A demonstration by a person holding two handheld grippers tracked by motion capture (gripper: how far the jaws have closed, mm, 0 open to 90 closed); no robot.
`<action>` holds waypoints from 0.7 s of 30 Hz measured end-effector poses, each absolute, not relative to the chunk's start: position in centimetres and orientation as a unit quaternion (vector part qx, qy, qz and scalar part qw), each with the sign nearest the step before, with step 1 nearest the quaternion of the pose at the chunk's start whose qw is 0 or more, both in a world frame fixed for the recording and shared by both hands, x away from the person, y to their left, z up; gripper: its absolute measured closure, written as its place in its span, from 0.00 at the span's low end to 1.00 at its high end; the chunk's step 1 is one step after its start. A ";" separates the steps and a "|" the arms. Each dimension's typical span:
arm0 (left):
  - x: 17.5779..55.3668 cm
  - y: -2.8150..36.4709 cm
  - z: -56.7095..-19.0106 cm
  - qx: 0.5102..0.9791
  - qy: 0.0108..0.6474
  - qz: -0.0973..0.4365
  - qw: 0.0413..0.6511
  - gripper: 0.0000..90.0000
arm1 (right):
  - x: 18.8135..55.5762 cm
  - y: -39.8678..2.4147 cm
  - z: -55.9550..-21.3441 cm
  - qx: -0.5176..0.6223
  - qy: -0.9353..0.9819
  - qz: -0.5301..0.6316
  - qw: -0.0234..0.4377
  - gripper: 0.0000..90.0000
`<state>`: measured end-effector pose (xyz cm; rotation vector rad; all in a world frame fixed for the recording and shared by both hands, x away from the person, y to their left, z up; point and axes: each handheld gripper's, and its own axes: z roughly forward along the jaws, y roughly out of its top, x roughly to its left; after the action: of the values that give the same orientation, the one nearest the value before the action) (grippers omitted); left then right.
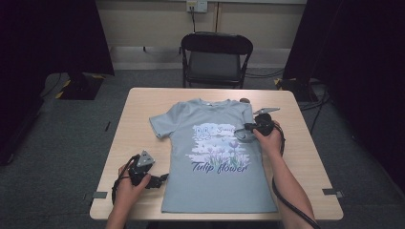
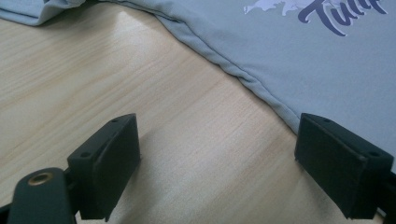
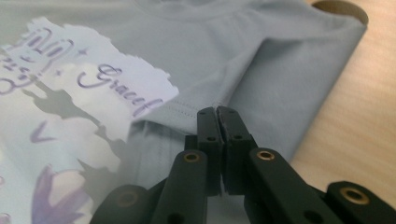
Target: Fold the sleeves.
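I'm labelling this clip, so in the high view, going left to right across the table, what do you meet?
left gripper → T-shirt → right gripper

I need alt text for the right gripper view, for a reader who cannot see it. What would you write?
The right tool, jaws shut together, rests on a grey T-shirt where a sleeve is folded over the body. Whether cloth is pinched between them cannot be told. A white and purple print lies at left, the wooden table at right.
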<state>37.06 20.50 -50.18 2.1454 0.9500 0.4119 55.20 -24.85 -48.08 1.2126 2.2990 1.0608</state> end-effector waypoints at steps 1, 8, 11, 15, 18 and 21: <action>37.1 20.5 -50.2 0.837 0.370 0.161 0.370 0.15 | 55.3 -24.6 -47.8 0.423 0.808 0.376 0.165 0.98; 37.1 20.5 -50.2 0.837 0.369 0.161 0.371 0.15 | 55.8 -20.9 -45.5 0.385 0.798 0.430 0.173 0.78; 37.1 20.5 -50.2 0.837 0.369 0.161 0.371 0.15 | 55.2 -21.4 -45.2 0.401 0.790 0.427 0.179 0.64; 37.1 20.4 -50.2 0.836 0.370 0.160 0.371 0.15 | 53.6 -23.4 -45.0 0.408 0.781 0.442 0.169 0.48; 37.2 20.4 -50.2 0.837 0.369 0.162 0.369 0.14 | 52.1 -24.5 -45.0 0.407 0.779 0.447 0.168 0.39; 37.2 20.4 -50.2 0.838 0.369 0.162 0.369 0.14 | 50.8 -25.4 -45.1 0.401 0.784 0.443 0.168 0.34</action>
<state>37.16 20.41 -50.18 2.1508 0.9474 0.4161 50.76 -25.36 -45.11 1.1413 2.2286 1.2602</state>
